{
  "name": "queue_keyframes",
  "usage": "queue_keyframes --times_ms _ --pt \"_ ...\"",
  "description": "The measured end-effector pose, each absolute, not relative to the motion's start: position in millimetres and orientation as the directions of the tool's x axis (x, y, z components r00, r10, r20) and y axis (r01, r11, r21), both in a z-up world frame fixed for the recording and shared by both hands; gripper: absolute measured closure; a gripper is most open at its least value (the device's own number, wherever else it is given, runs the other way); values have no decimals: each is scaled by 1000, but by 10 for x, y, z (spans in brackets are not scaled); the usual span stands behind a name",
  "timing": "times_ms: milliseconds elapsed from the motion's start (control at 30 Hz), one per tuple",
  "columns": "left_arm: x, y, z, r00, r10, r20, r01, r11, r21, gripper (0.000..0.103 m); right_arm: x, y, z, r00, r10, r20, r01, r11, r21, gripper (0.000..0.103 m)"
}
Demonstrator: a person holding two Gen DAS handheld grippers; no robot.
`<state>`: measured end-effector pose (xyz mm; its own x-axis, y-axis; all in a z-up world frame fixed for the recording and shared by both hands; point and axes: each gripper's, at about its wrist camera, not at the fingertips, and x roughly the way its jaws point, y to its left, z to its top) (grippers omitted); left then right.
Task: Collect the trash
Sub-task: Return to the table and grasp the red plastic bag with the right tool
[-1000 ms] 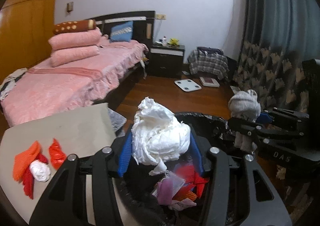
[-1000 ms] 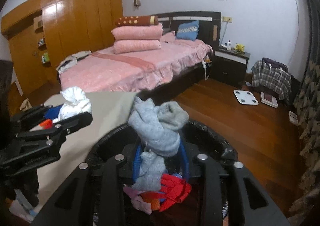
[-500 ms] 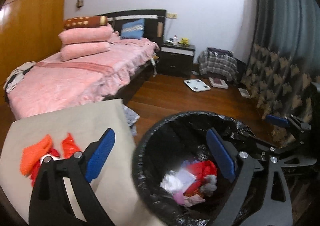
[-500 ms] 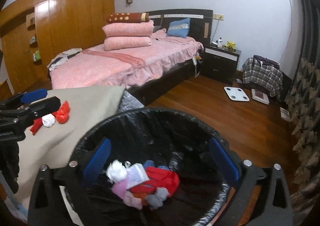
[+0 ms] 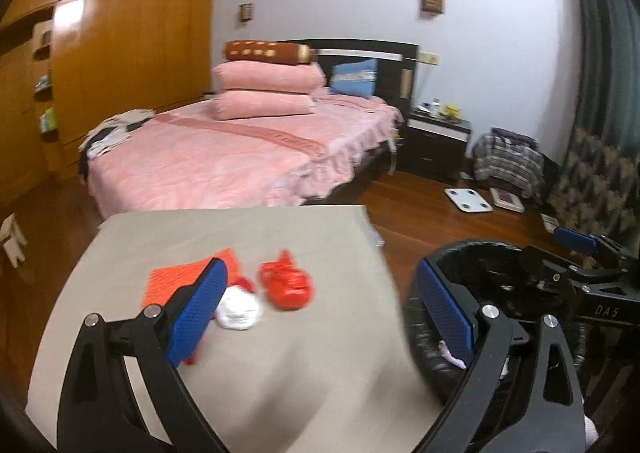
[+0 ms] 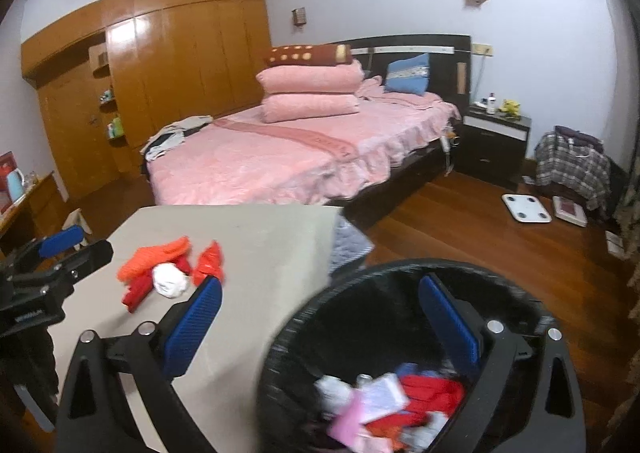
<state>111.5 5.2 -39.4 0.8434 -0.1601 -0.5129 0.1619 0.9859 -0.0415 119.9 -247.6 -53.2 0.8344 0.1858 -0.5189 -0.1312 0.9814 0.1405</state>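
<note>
1. Over the table's [image 5: 240, 365] near half, the left gripper [image 5: 320, 317] hangs with its blue pads spread wide and nothing between them.
2. Its left pad [image 5: 198, 317] covers part of the trash heap, while its right pad [image 5: 446, 317] is seen against the rim of the black-lined bin [image 5: 452, 253].
3. The heap lies toward the table's left side: a flat orange piece [image 5: 176, 279], a crumpled white wad [image 5: 238, 309] just in front of it, and a crumpled red wrapper [image 5: 286, 285] just beside the wad on the right.
4. The bin stands off the table's right edge, close against it.
5. From the right wrist view, the right gripper [image 6: 320, 329] is also fully open and empty; its right pad [image 6: 450, 323] hangs over the bin's [image 6: 400, 269] mouth and its left pad [image 6: 192, 327] over the table [image 6: 260, 237].
6. Inside the bin lie red [image 6: 432, 393], white, pink and pale purple scraps, blurred together.
7. Beyond the table's far edge stand a pink bed [image 6: 288, 157] and a dark nightstand [image 6: 494, 145].
</note>
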Motion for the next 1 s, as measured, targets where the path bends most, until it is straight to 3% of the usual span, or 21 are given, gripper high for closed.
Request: queue_keyframes --times_ms 167,400,833,1000 --pt "1234 566 -608 846 -30 -532 32 999 -7 11 1439 -1982 -628 819 229 -526 -179 973 145 6" --pt "1455 1185 -987 811 60 -582 -85 996 -16 11 1856 -1298 -1062 774 255 -579 -221 967 130 6" --pt "1706 1488 -1316 780 99 -618 -120 993 7 11 2510 -769 -1646 701 225 -677 -231 969 82 8" --pt "1798 1451 -1373 776 85 -625 -109 994 0 11 2661 -646 -1762 666 222 -712 -246 967 71 18"
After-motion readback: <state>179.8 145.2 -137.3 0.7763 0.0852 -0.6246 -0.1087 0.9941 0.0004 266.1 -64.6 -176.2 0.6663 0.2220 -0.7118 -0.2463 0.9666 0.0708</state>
